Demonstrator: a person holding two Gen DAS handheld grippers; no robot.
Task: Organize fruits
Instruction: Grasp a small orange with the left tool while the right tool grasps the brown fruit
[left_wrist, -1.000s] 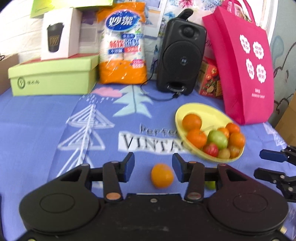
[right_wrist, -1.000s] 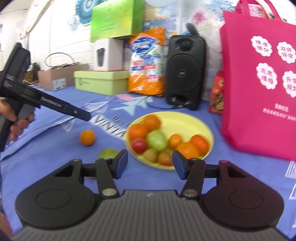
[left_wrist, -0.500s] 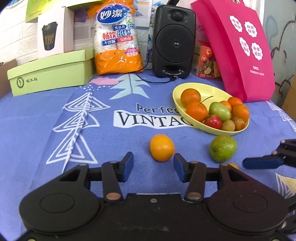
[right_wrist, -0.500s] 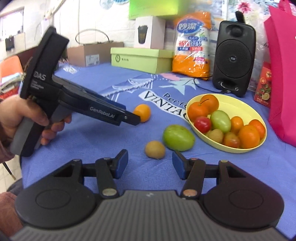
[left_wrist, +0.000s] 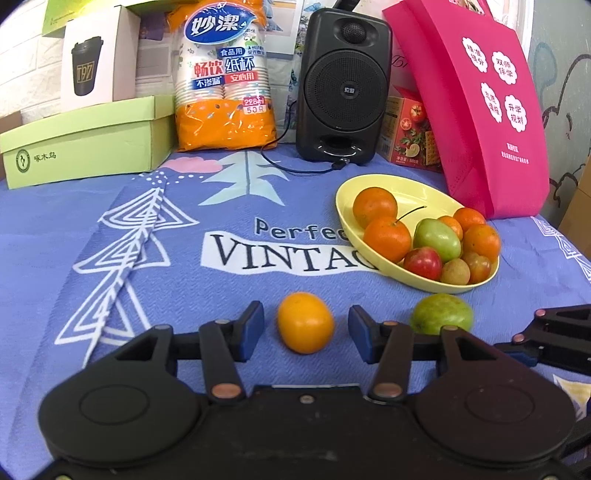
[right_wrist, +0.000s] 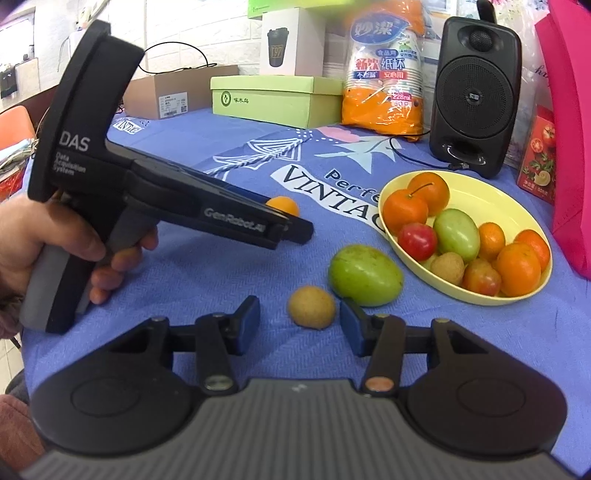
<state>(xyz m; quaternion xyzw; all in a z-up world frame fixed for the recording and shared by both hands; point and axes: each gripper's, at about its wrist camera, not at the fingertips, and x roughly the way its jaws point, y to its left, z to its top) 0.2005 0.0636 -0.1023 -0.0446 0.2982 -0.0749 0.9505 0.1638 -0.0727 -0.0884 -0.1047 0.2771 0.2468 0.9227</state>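
Note:
A loose orange (left_wrist: 306, 322) lies on the blue cloth between the open jaws of my left gripper (left_wrist: 306, 334); the pads do not touch it. A small brown fruit (right_wrist: 312, 307) lies between the open jaws of my right gripper (right_wrist: 299, 325), also untouched. A large green fruit (right_wrist: 365, 276) lies just beyond the brown one, and shows in the left wrist view (left_wrist: 441, 314). A yellow bowl (left_wrist: 399, 182) holds several oranges, a green fruit, a red fruit and small brown ones. The bowl (right_wrist: 476, 195) is to my right gripper's front right.
A black speaker (left_wrist: 343, 85), an orange bag of paper cups (left_wrist: 225, 74), a green box (left_wrist: 85, 142) and a pink bag (left_wrist: 480, 103) line the back of the table. The left gripper's body (right_wrist: 166, 192) with the hand crosses the right wrist view.
Both grippers have moved forward and lower. The orange now sits between the left jaws, and the small brown fruit between the right jaws. No fruit has moved.

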